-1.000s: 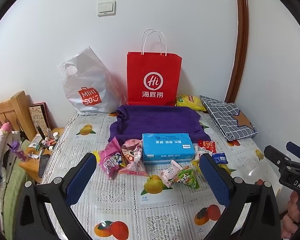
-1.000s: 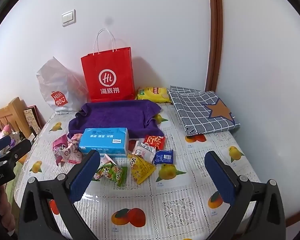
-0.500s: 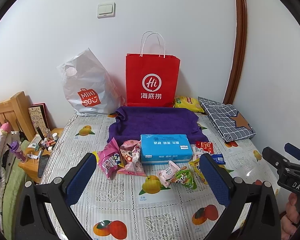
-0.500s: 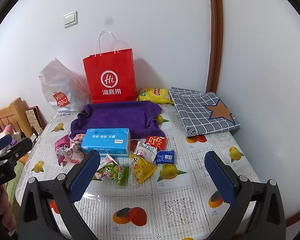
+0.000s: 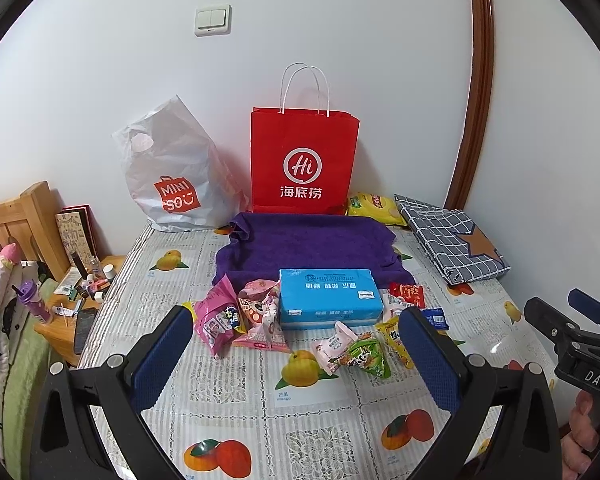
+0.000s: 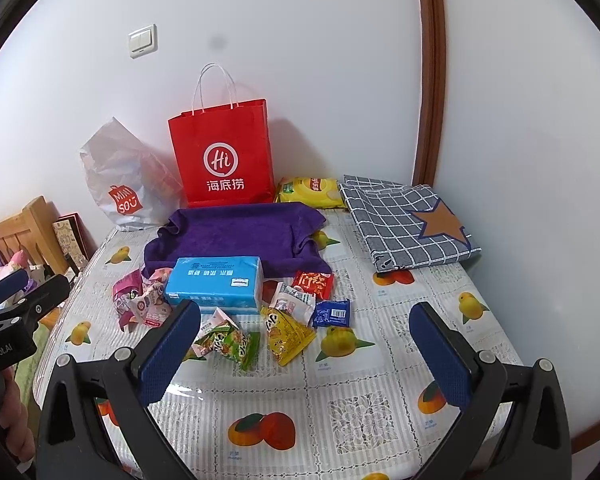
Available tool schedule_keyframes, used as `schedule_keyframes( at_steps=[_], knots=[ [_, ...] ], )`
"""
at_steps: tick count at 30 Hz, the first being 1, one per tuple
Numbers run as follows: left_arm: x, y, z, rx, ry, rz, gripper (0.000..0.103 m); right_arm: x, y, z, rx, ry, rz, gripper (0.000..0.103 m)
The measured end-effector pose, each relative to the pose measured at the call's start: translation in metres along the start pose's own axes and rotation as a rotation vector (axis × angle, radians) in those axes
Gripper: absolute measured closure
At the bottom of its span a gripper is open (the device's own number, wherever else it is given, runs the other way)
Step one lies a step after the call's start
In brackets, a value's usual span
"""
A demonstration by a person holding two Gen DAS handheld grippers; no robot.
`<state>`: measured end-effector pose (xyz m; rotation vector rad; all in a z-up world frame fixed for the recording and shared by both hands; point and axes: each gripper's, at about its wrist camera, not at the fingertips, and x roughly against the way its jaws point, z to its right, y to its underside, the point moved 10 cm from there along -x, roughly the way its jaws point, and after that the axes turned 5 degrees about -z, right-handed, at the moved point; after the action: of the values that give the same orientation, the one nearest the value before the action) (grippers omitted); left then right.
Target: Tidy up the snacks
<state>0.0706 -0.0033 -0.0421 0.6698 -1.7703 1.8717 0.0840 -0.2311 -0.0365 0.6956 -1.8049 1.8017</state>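
Hovering over the near end of the bench (image 6: 340,408): left hand-held gripper (image 5: 296,354) and right hand-held gripper (image 6: 304,344), both jaws spread wide, nothing held. Bare fruit-print cloth below and in front of each; right side of the bench is open up to the wall. Snacks sit mid-bench in a loose cluster: pink packets (image 5: 220,320) left of the blue tissue box (image 5: 329,296), green packet (image 6: 230,342) and yellow packet (image 6: 288,332) just in front of it, blue packet (image 6: 332,314) and red packet (image 6: 313,283) to its right. Behind the box: purple towel (image 6: 236,236), then red paper bag (image 6: 224,152) and white plastic bag (image 5: 172,172) against the wall. Yellow chip bag (image 6: 310,190) beside a folded checked cloth (image 6: 408,224) in the far right corner. Left edge drops to a cluttered nightstand (image 5: 80,296).
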Motion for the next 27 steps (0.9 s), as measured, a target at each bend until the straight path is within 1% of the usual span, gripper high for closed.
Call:
schedule_keyframes(
  at_steps=[3, 27],
  knots=[
    [0.0003, -0.0002, -0.0004, -0.002, -0.008, 0.004, 0.0, 0.0019, 0.0013, -0.0015, -0.001, -0.004, 0.004, 0.001],
    [0.0004, 0.0019, 0.0019, 0.006, 0.001, 0.009, 0.0, 0.0019, 0.0034, -0.0074, 0.003, -0.012, 0.002, 0.001]
  ],
)
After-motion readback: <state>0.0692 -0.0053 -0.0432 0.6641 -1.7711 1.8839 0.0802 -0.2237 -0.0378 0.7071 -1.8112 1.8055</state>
